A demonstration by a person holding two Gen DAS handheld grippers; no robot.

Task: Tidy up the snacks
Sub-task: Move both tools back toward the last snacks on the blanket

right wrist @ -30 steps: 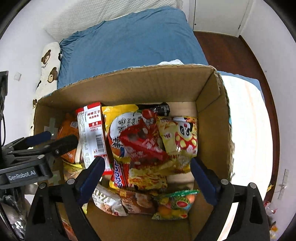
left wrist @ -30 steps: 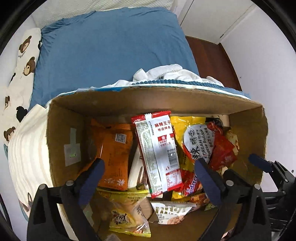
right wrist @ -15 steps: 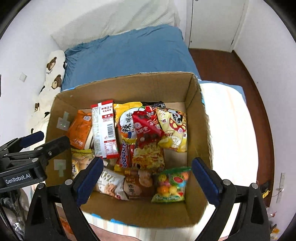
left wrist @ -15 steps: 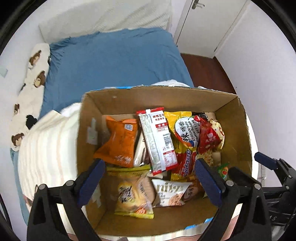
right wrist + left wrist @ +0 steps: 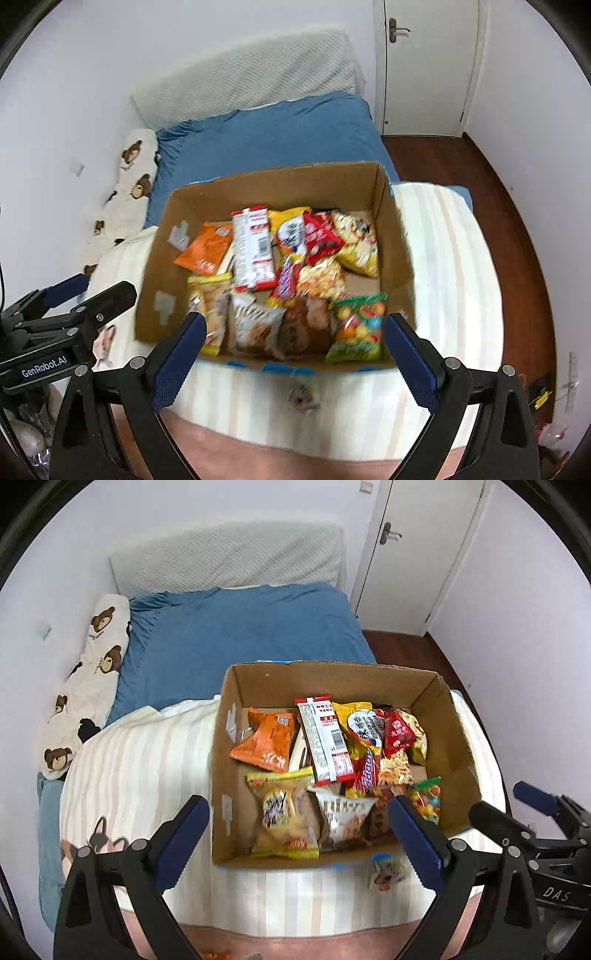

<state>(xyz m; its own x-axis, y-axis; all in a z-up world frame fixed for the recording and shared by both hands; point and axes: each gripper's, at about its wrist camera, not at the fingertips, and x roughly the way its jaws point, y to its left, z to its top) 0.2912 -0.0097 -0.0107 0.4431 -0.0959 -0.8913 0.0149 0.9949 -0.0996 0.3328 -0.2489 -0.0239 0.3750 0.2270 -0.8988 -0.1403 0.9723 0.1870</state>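
Note:
An open cardboard box (image 5: 458, 738) (image 5: 397, 258) sits on a striped blanket on the bed and holds several snack packets: an orange packet (image 5: 264, 742) (image 5: 205, 249), a long red-and-white packet (image 5: 323, 742) (image 5: 255, 251), a candy bag (image 5: 428, 799) (image 5: 358, 332) and others. My left gripper (image 5: 299, 843) is open and empty, held above and in front of the box. My right gripper (image 5: 293, 356) is open and empty, also back above the box's near edge. Each gripper shows at the side of the other's view.
The striped blanket (image 5: 140, 775) (image 5: 454, 266) covers the near part of the bed, a blue sheet (image 5: 240, 635) the far part. A bear-print pillow (image 5: 85, 694) lies at the left wall. A white door (image 5: 428, 62) and wood floor (image 5: 491, 177) are at the right.
Both grippers have pulled up and back from inside the box; the whole box and bed now show. Both stay open and empty.

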